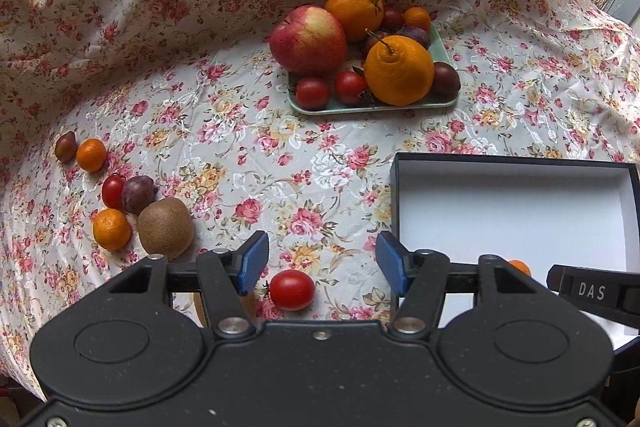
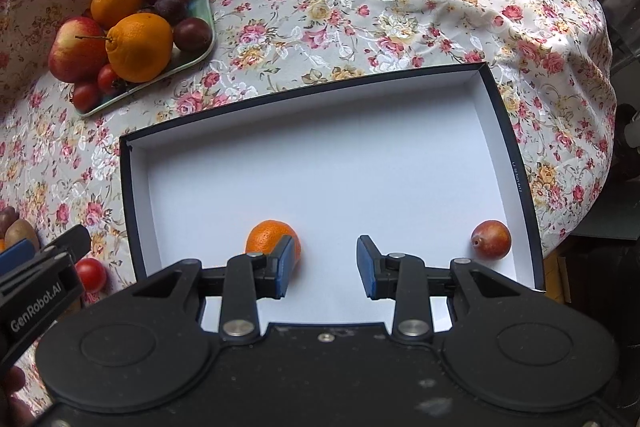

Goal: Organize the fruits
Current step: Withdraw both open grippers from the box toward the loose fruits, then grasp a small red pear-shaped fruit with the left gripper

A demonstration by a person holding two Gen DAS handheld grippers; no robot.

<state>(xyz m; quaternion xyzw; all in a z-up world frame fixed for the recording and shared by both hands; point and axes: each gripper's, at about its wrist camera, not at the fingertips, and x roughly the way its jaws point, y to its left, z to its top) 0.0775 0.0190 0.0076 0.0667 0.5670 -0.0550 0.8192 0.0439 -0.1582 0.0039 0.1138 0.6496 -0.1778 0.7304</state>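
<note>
The left gripper hangs over the flowered tablecloth with its blue pads spread wide and nothing between them. Just below the gap, on the cloth, lies a cherry tomato, untouched by either pad. The right gripper is over the near part of the open box, its fingers likewise apart and holding nothing. A small mandarin rests on the white floor of the box right by the left pad; whether they touch I cannot tell, as the pad covers part of it. A reddish plum sits in the box's near right corner, well apart from the mandarin.

Out from the left gripper, near the left edge of the cloth, is a loose group of fruit: a kiwi, a mandarin beside it, a purple plum pressed against a second cherry tomato, and farther back another mandarin next to a small dark plum.

Toward the far side of the cloth stands a pale green tray heaped with fruit: a big red apple, two large oranges, two tomatoes along its near edge, several dark plums and a small mandarin at the back. The cloth rises in folds behind the tray.
</note>
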